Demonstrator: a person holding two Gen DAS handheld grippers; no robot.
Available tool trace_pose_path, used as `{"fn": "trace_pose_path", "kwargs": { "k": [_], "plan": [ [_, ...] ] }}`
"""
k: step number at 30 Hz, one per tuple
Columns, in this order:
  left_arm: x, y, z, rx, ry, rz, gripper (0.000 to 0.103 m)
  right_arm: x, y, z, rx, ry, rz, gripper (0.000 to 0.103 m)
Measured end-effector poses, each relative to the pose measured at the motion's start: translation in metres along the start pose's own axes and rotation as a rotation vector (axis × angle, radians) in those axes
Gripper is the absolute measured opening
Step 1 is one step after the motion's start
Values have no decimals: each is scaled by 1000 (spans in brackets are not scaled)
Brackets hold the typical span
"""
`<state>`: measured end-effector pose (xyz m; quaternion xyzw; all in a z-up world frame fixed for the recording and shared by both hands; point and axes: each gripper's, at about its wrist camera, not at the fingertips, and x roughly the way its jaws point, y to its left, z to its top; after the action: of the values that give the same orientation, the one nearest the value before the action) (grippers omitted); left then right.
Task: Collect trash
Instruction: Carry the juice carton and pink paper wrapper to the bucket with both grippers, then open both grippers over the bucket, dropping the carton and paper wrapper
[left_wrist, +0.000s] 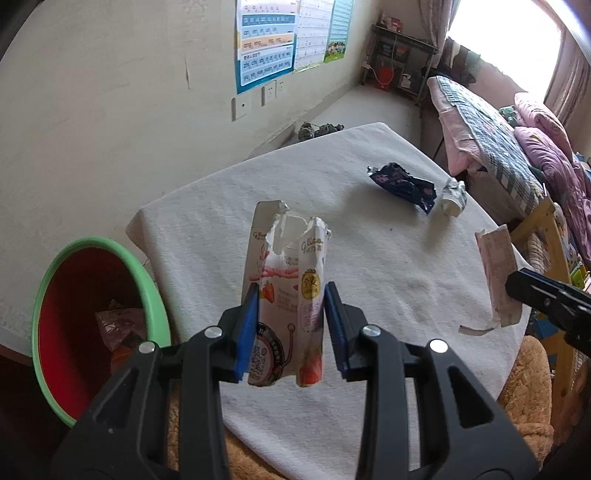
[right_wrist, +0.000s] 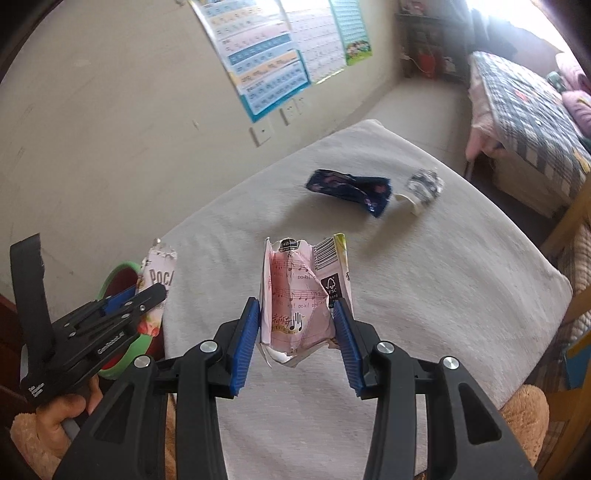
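My left gripper (left_wrist: 291, 295) is shut on a torn strawberry snack box (left_wrist: 286, 280) and holds it upright above the white-clothed table (left_wrist: 369, 258); it also shows in the right wrist view (right_wrist: 157, 291). My right gripper (right_wrist: 295, 310) is shut on a crumpled pink box piece (right_wrist: 303, 295), which shows at the table's right edge in the left wrist view (left_wrist: 496, 273). A dark blue wrapper (left_wrist: 402, 182) (right_wrist: 351, 190) and a crumpled silver-white wrapper (left_wrist: 453, 195) (right_wrist: 423, 188) lie on the far side of the table.
A red bin with a green rim (left_wrist: 96, 317) (right_wrist: 122, 273) stands left of the table and holds some trash. A wall with posters (left_wrist: 266, 40) is behind. A bed with quilts (left_wrist: 517, 147) is at the right.
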<state>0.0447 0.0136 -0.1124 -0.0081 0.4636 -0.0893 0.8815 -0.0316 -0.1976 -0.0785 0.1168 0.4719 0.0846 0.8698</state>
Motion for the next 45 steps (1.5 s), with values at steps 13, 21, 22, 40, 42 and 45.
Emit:
{"fn": "trace_pose_path", "kwargs": {
  "k": [13, 21, 22, 40, 42, 45],
  "plan": [
    [-4, 34, -11, -44, -7, 42, 33, 7, 36, 0, -98, 20, 14, 41],
    [-11, 68, -18, -101, -13, 92, 33, 14, 69, 3, -185, 28, 44, 41],
    [-12, 74, -20, -109, -13, 101, 33, 15, 73, 4, -195, 28, 50, 41],
    [-37, 170, -52, -285, -32, 225, 33, 48, 170, 1, -396, 89, 165, 41],
    [-40, 178, -56, -300, -33, 236, 33, 53, 180, 0, -405, 104, 183, 42],
    [-44, 191, -62, -320, -32, 250, 33, 59, 196, 2, -421, 113, 201, 42]
  ]
}}
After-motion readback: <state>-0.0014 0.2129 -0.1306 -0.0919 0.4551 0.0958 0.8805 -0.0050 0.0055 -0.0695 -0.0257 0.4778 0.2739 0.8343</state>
